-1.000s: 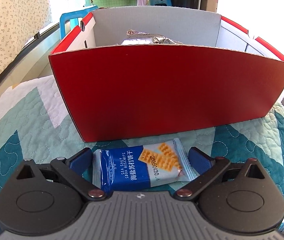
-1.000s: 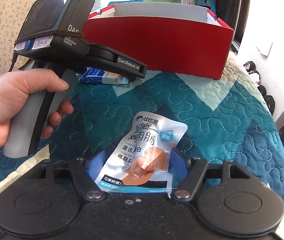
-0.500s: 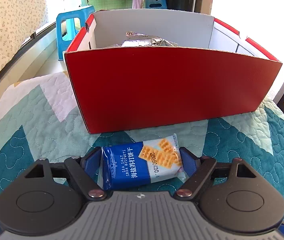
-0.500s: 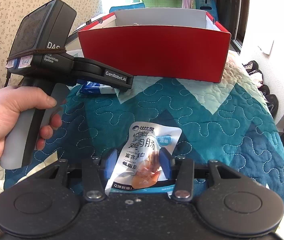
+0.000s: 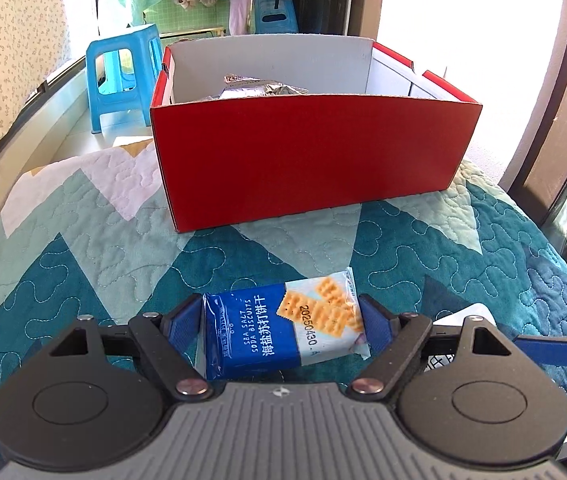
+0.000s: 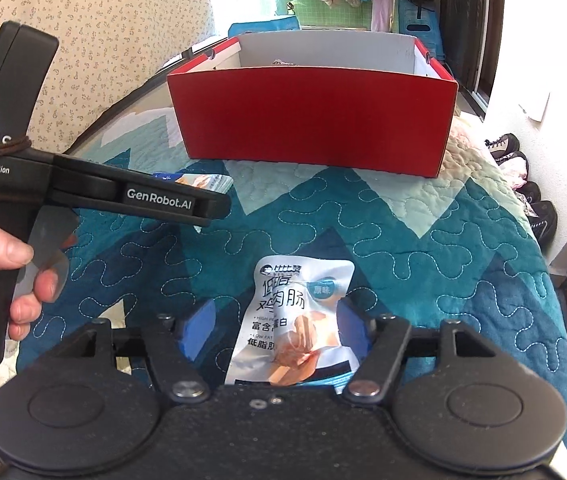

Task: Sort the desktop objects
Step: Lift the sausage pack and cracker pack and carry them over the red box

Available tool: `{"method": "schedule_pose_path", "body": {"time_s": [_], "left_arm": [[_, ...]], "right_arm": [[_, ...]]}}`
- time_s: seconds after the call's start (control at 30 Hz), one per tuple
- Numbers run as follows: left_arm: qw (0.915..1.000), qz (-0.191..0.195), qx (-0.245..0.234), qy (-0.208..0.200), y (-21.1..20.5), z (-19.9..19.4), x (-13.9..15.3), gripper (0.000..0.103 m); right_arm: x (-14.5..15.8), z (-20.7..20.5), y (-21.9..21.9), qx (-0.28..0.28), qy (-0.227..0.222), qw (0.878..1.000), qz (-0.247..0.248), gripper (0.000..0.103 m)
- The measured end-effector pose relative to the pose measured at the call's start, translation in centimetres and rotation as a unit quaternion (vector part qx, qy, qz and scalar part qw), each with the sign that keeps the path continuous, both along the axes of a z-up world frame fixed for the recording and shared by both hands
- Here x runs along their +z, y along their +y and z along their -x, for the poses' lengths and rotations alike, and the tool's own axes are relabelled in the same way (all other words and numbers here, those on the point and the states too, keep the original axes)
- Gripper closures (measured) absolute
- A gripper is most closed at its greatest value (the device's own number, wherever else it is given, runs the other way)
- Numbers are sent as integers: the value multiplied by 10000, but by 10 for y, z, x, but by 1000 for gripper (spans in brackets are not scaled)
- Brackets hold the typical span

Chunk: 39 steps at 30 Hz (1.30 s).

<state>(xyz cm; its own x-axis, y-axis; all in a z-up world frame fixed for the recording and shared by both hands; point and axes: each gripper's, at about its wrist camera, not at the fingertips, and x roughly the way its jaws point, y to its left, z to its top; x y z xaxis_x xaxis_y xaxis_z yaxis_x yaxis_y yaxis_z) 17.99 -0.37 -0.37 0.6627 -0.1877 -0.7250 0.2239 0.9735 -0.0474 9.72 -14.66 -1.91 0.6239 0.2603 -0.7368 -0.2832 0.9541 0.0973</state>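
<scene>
My left gripper (image 5: pixel 279 312) is shut on a blue soda-biscuit packet (image 5: pixel 279 332), pads pressing both short ends, in front of the red cardboard box (image 5: pixel 307 152). A silver foil packet (image 5: pixel 259 90) lies inside the box. In the right wrist view, my right gripper (image 6: pixel 277 310) has its jaws opening around a white chicken-sausage pouch (image 6: pixel 295 320) that lies flat on the quilt. Its left pad stands clear of the pouch. A hand (image 6: pixel 3 256) holds the left gripper's handle, with the biscuit packet (image 6: pixel 191 179) showing just beyond it.
A teal and white quilt (image 5: pixel 83 272) covers the surface. A blue plastic stool (image 5: pixel 123 72) stands behind the box at left. Shoes (image 6: pixel 523 184) lie on the floor past the quilt's right edge. One blue finger of the right gripper (image 5: pixel 543 350) shows in the left wrist view.
The left gripper closed onto the biscuit packet and drew back and up from the red box. The right gripper squeezed the pouch half a second ago and has opened again.
</scene>
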Motion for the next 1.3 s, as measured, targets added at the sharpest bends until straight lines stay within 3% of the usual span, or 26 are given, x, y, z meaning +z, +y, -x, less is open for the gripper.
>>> {"method": "schedule_pose_path", "body": {"time_s": [0.47,0.57,0.6,0.63,0.67,0.8,1.0,1.13,1.3], "left_arm": [[9999,18,-98,130,1,6,-9,21],[9999,17,-105,135,0,6,-9,21],[9999,16,-107,134,0,7,-9,21],[9999,11,-108,129,0,7,-9,21],[9999,11,-111,122,0,8,-8,21],[9999,-11,-122,94,0,11,-5,21],[9999,-34,-115,69,0,16,-2,21],[9999,-39,-112,63,1,17,-2,21],[9999,-25,-94,72,3,18,-2,21]], "right_arm": [[-20,-25,-7,-232,167,9996,43,32],[-19,-25,-11,-308,207,9993,-87,36],[-18,-26,-13,-359,223,9990,-150,42],[-17,-26,-15,-406,224,9988,-174,57],[-16,-27,-18,-441,219,9986,-214,59],[-16,-28,-24,-514,313,9971,-455,60],[-15,-27,-19,-457,254,9982,-285,58],[-19,-26,-9,-278,105,9996,-36,51],[-18,-27,-10,-341,72,9994,-42,59]]}}
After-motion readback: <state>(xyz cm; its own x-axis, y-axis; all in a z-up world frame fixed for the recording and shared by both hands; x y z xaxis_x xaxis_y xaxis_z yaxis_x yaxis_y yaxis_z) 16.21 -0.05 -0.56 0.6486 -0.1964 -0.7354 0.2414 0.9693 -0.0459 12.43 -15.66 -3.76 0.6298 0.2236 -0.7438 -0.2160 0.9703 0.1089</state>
